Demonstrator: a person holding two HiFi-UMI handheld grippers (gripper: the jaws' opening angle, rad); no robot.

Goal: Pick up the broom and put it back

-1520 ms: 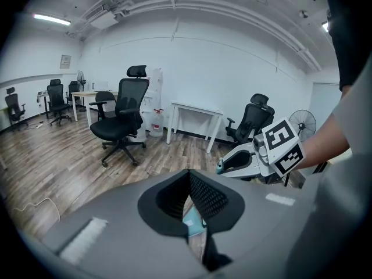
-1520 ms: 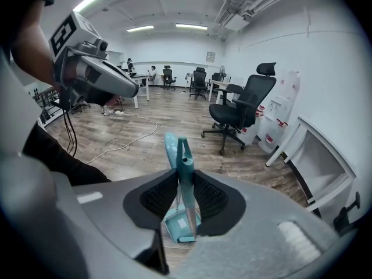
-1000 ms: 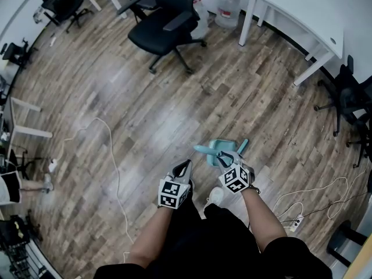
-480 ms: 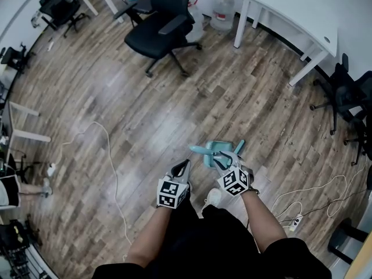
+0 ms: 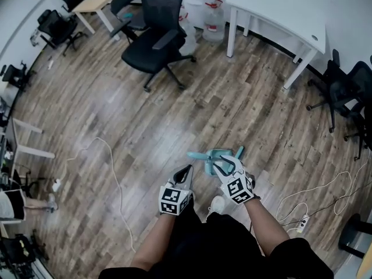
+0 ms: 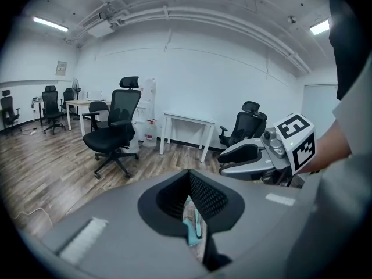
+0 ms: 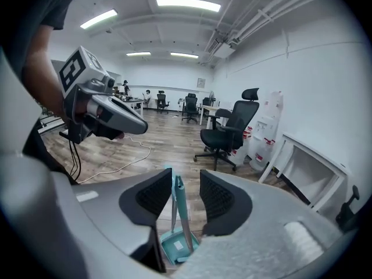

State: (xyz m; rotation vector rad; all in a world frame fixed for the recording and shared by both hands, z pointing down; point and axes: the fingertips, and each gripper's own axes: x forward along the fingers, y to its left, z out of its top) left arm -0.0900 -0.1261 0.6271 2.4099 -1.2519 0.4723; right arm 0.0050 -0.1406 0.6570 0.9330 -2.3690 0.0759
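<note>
Broom (image 7: 180, 214) is standing upright in its dustpan (image 7: 173, 250), apparently parked. Right gripper (image 7: 185, 193) jaws, just opening, are gaping around the handle, not pressing it. Left gripper (image 6: 192, 196) jaws are sitting closed, empty.

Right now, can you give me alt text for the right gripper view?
The jaws of the right hand-held gripper stand apart, having just been opening, and through the gap a teal broom handle rises from its dustpan on the wood floor, ungripped. The left hand-held gripper hangs upper left; a black office chair and white table lie beyond.
</note>
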